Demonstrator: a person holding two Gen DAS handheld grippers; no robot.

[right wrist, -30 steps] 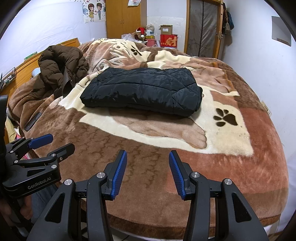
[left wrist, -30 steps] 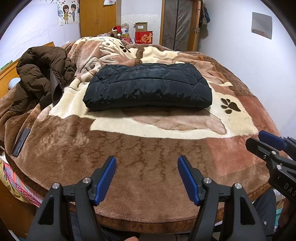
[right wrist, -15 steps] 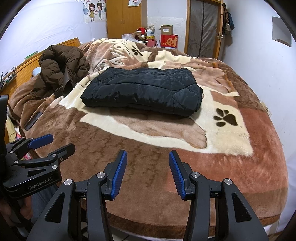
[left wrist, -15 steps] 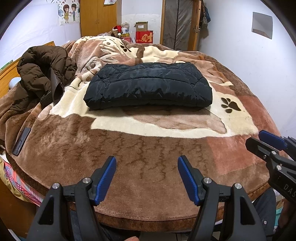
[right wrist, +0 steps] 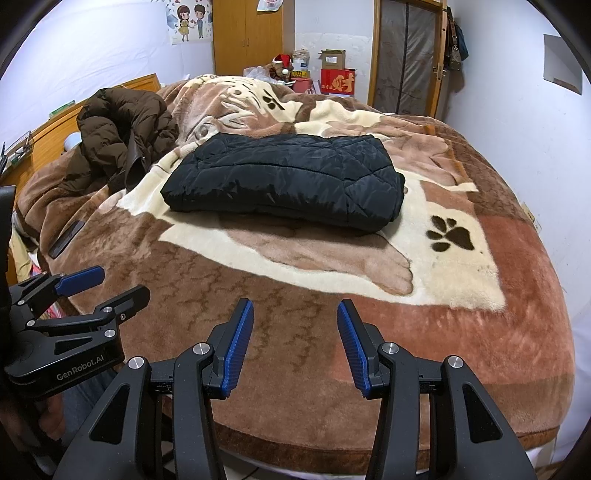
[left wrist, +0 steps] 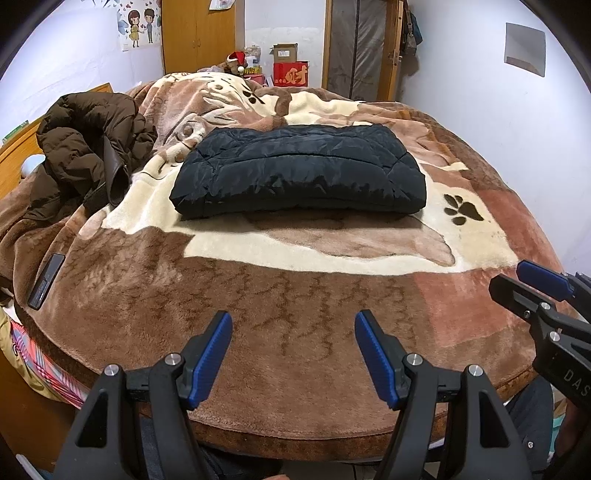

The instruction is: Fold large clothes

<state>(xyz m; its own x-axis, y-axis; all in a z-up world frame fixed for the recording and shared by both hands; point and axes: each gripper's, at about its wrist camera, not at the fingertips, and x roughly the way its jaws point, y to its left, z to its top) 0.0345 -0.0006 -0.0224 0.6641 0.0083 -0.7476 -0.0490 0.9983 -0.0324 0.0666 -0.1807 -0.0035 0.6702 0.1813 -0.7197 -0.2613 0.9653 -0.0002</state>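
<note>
A black quilted jacket (left wrist: 299,171) lies folded into a flat rectangle in the middle of the bed; it also shows in the right wrist view (right wrist: 284,181). My left gripper (left wrist: 293,321) is open and empty, held over the near edge of the bed, well short of the jacket. My right gripper (right wrist: 295,310) is open and empty at the same near edge. Each gripper shows in the other's view: the right one (left wrist: 524,280) at the right margin, the left one (right wrist: 110,284) at the left margin.
A brown plush blanket (left wrist: 295,295) with paw prints covers the bed. A crumpled brown puffer coat (left wrist: 85,147) lies at the left. A dark flat remote-like object (left wrist: 46,280) lies near the left edge. Boxes (left wrist: 290,70) and a wardrobe (left wrist: 199,33) stand behind.
</note>
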